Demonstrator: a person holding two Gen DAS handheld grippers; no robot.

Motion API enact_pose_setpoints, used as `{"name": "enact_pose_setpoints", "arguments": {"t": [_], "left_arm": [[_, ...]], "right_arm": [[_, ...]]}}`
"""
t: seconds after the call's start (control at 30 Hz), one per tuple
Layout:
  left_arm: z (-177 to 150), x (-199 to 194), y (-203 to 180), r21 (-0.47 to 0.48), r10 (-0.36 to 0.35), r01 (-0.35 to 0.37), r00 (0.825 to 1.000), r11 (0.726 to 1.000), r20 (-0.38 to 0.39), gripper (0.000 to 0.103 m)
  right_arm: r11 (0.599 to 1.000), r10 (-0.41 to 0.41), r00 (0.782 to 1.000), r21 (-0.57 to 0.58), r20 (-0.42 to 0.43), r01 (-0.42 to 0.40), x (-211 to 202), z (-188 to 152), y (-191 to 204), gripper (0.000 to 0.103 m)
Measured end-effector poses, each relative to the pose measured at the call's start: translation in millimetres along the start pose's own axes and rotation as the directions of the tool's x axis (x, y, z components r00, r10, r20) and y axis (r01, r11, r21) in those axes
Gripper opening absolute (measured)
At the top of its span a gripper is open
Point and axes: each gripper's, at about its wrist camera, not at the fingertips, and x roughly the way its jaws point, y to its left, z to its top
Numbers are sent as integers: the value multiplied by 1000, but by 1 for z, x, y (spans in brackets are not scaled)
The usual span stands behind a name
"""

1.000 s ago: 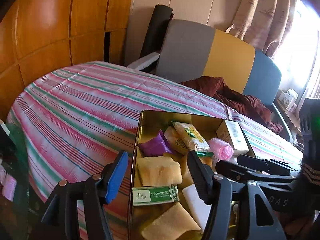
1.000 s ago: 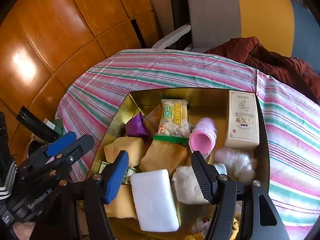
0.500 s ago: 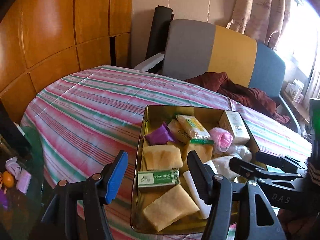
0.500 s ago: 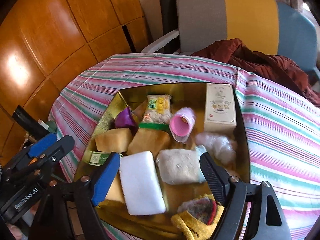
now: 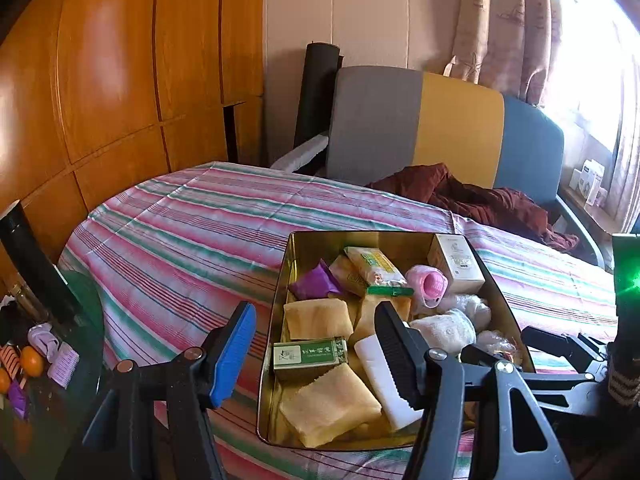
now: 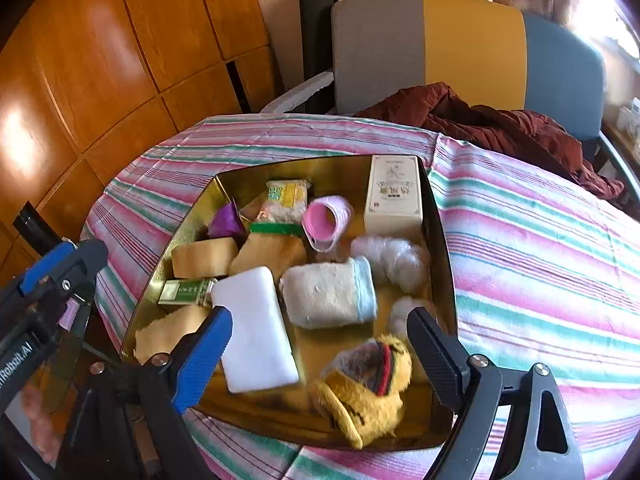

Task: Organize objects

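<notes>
One gold tin [image 6: 440,236] sits on the striped cloth [image 6: 540,240], crammed with small things. At its far end I see a cream box [image 6: 394,192], with a pink roller [image 6: 326,220] just beside it, a yellow-green snack pack [image 6: 286,200] and a purple wrapper [image 6: 226,220]. Nearer lie tan cloths [image 5: 318,318], a green box [image 5: 308,354], a white sponge [image 6: 256,328], a rolled towel [image 6: 328,294] and white fluff [image 6: 394,258]. At the near edge rests a yellow plush [image 6: 368,392].

My right gripper [image 6: 324,348] hangs over the tin's near end, jaws spread wide with nothing between them; the blue pad is above the sponge's near corner, the black pad is just right of the plush. My left gripper [image 5: 316,352] is also spread and empty, straddling the tin's left wall, its blue pad over the cloth outside and its black pad over the sponge.

Beyond the table stands a chair [image 5: 420,128] in grey, yellow and blue, with a maroon garment [image 5: 472,196] heaped on its seat. Wood panels [image 5: 100,80] line the left wall, and curtains [image 5: 500,20] hang by a bright window.
</notes>
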Motion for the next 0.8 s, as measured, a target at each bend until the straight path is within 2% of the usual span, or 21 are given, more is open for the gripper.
{"name": "enact_pose_setpoints", "arguments": {"t": [0.13,0.47,0.8], "left_arm": [[-4,-1,-3,-2,-28,28,1000,1000,-13,62],[-13,-3,-15,34,-36,37,999,999,-13,62],[-15,-6,-11,14,-60,60,998,998,-22,62]], "right_arm": [[1000,-11,1000,5,3,11,-3,-8,-2,90],[998,-60,998,-11,26,61,-10,-22,-2,91],[997,-74,997,-23,38,74,-13,-22,-2,93]]}}
